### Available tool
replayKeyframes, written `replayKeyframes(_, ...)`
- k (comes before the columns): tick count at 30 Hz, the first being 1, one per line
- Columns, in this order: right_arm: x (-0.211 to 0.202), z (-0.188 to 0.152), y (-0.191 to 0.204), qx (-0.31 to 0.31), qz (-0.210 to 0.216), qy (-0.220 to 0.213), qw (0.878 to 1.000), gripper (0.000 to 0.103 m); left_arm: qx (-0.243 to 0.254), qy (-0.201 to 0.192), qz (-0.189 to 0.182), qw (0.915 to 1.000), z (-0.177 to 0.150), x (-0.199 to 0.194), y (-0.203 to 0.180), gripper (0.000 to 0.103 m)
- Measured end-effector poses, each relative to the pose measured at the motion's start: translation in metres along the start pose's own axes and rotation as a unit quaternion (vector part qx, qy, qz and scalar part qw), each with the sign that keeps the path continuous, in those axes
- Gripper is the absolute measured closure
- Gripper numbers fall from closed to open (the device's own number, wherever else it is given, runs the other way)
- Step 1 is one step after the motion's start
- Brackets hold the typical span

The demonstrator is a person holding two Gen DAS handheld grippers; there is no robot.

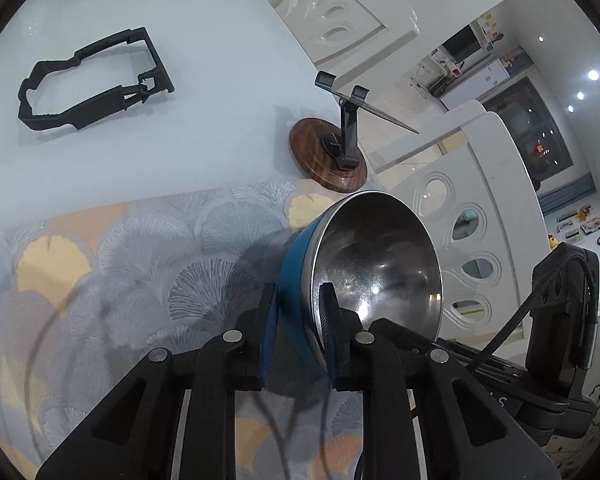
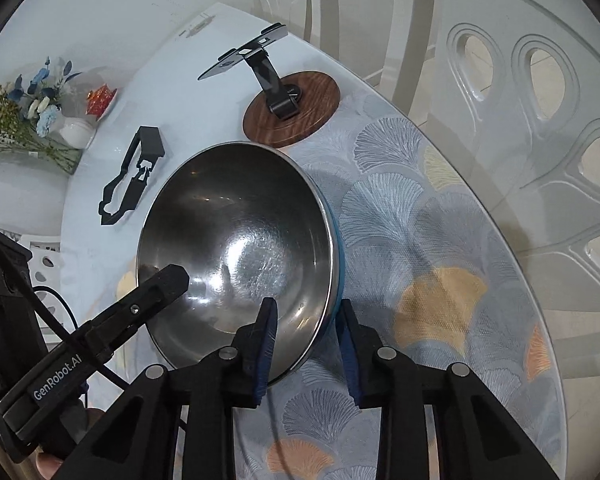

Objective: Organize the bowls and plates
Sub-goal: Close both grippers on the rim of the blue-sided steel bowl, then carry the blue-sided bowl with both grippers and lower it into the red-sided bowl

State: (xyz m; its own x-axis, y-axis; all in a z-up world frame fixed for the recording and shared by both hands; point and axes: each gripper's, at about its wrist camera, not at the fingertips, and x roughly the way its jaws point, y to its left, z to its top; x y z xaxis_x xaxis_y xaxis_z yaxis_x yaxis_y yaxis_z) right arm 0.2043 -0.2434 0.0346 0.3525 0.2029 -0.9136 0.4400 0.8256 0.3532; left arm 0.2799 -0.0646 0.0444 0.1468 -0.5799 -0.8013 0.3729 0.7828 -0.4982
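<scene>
A steel bowl with a blue outside (image 1: 380, 264) is held tilted above the patterned mat (image 1: 120, 272). My left gripper (image 1: 300, 320) is shut on the bowl's rim, one finger inside and one outside. In the right wrist view the bowl (image 2: 240, 240) fills the middle. My right gripper (image 2: 308, 336) straddles its near rim with one finger inside and one outside; the outer finger stands a little off the wall. The left gripper's finger (image 2: 160, 284) shows at the bowl's left rim.
A phone stand on a round wooden base (image 1: 328, 156) stands past the mat, also in the right wrist view (image 2: 292, 108). A black plastic frame (image 1: 96, 80) lies on the white table. A flower vase (image 2: 74, 130) and a red dish (image 2: 102, 96) are at the far side. White chairs (image 1: 472, 240) line the table edge.
</scene>
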Motion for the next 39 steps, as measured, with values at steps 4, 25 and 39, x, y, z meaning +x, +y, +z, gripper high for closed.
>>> replayKeyframes(4,-0.007,-0.004,0.002,-0.005,-0.005,0.000,1.000,0.076,0.010,-0.002,-0.001,0.9999,-0.005,-0.010,-0.004,0.086)
replayKeyframes(25,-0.123,-0.159,0.059,-0.094,0.012,0.003,0.995,0.076,0.028,-0.064,0.028,0.9972,-0.150,-0.163,-0.036,0.086)
replayKeyframes(39,-0.154,-0.271,0.073,-0.148,-0.017,0.057,0.987,0.076,0.008,-0.084,0.024,0.9962,-0.257,-0.219,-0.045,0.086)
